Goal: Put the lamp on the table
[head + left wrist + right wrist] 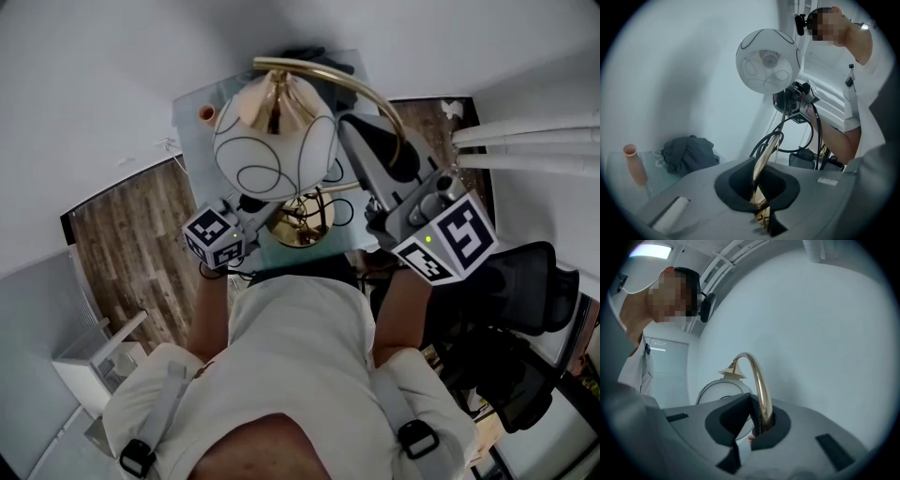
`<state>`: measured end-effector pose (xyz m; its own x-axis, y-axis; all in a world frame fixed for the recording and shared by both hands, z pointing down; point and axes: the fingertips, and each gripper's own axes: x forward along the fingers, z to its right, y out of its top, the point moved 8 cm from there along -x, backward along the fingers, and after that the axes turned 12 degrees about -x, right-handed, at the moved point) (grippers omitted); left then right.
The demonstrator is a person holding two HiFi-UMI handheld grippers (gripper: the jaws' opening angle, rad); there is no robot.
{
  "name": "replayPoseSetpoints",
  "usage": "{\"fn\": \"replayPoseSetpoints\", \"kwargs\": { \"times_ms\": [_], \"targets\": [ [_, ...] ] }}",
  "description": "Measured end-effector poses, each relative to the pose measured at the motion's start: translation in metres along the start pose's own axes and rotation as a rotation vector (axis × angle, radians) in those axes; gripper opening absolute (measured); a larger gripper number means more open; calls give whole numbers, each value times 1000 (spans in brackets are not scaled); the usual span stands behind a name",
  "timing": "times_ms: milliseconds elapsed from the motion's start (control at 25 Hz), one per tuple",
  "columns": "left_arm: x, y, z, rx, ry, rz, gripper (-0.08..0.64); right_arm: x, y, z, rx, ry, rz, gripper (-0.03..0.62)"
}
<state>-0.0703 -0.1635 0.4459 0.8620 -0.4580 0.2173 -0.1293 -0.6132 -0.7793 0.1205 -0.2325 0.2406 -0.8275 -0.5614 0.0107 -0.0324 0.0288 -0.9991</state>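
Lamp (272, 141) is hanging in both my grippers. My left gripper (761, 206) is squeezing its gold stem (765, 154); my right gripper (759, 423) is squeezing its bent neck (759, 380), with the shade (717, 391) just ahead.

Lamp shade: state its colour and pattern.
The lamp shade is white with thin dark looping lines, clearest in the head view.

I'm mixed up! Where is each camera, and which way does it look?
Head view: on the person's head, looking steeply down at the lamp, torso and forearms.
Left gripper view: on the left hand-held gripper, looking up the lamp's stem; torso, arm show.
Right gripper view: on the right hand-held gripper, facing up its brass arm; shirt shows.
All share the white shade.
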Motion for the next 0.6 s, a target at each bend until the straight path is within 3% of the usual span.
{"fn": "replayPoseSetpoints", "kwargs": {
  "times_ms": [600],
  "targets": [
    [41,-14,-62,-26,23,-27,2,22,-64,49,92,38,-8,2]
  ]
}}
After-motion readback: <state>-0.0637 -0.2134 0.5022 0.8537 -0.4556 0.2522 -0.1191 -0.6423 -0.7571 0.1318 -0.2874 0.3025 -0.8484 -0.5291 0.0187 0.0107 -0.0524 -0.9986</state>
